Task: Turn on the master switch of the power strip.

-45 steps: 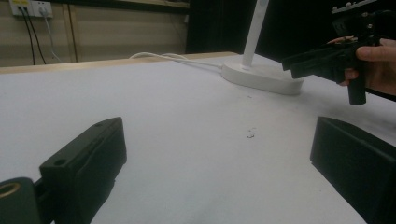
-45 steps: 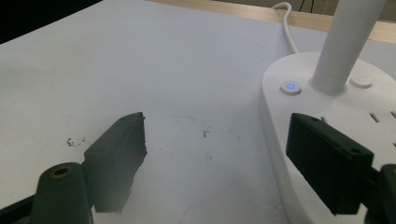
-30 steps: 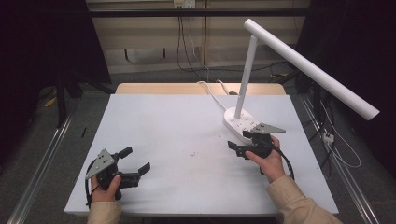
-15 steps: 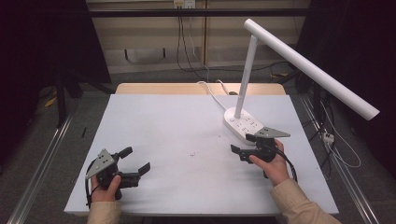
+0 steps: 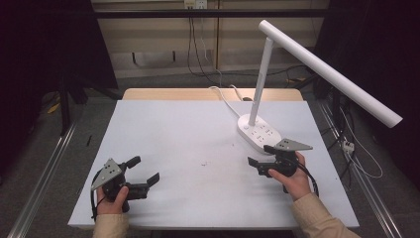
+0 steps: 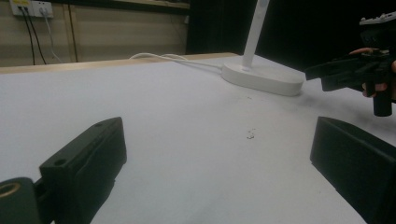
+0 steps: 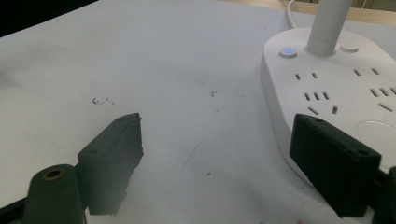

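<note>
One desk lamp (image 5: 277, 94) on the white table (image 5: 188, 134), with one oval base (image 5: 259, 134), one upright stem and one long slanted head; one white cord (image 5: 225, 96) running from the base toward the far edge. Two grippers, one per hand, each topped by one grey three-cornered plate. Two wall sockets with plugs at the top left of the left gripper view. On the base, seen in the right gripper view, one small blue-lit button (image 7: 288, 51) beside the stem, plus several socket slots. Against the picture of a second ago: right gripper (image 5: 258, 162) drawn back toward the near edge, a little farther from the base; left gripper (image 5: 144, 171) and lamp in the same places as then. Left hand (image 5: 113, 196) low at the near left corner of the table, forearm coming in from the bottom, gripper aimed to the right across the table and roughly level with it, jaws spread wide with nothing between them but bare tabletop. Right hand (image 5: 289, 173) at the near right, wrapped around the gripper's body, gripper aimed leftward just in front of the base, close to it yet apart, jaws also wide apart and gripping nothing, one jaw over the base's near edge in the right gripper view.
</note>
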